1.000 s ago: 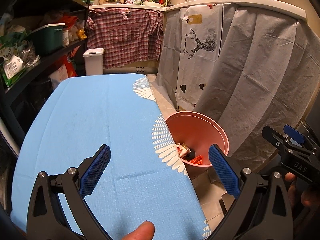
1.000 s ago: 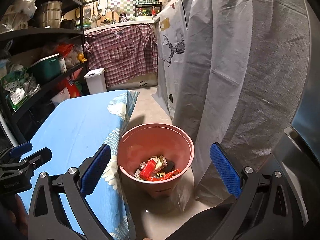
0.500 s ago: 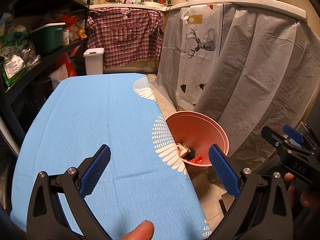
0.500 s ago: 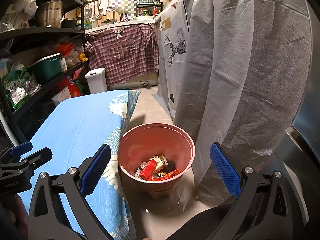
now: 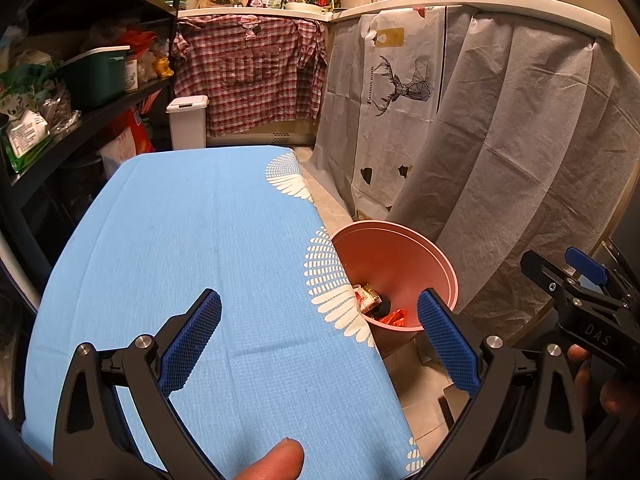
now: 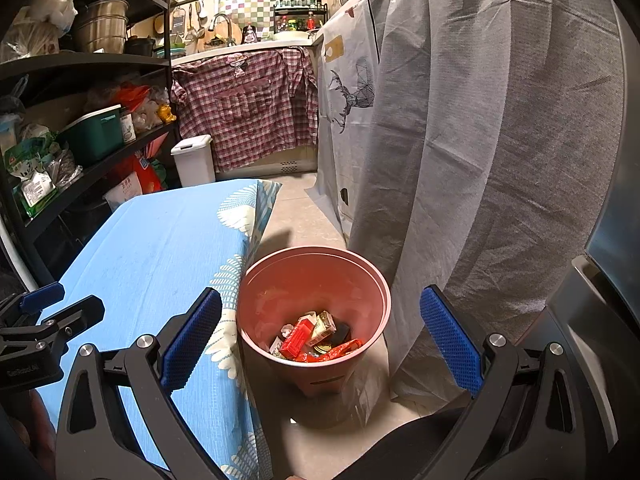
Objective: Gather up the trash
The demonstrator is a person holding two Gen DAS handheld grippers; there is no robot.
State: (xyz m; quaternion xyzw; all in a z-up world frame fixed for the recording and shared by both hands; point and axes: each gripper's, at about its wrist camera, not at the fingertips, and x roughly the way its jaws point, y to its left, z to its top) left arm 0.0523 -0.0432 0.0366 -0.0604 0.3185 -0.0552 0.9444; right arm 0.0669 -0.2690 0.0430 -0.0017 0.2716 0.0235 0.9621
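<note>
Left gripper (image 5: 319, 330) jaws spread wide, nothing between, over blue-cloth surface (image 5: 192, 248). Right gripper (image 6: 320, 334) jaws spread, empty, above pink bin (image 6: 314, 308) standing on floor beside surface edge. Trash (image 6: 316, 338) lies in bin bottom: red and white wrappers, print unreadable. Seen from left, bin sits ahead toward right jaw. "DAS" readable on right gripper body. Deer-print cloth (image 5: 400, 84) far ahead.

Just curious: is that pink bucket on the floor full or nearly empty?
Mostly empty: the pink bucket holds only a shallow layer of wrappers at its bottom; its inner walls are bare above.
</note>
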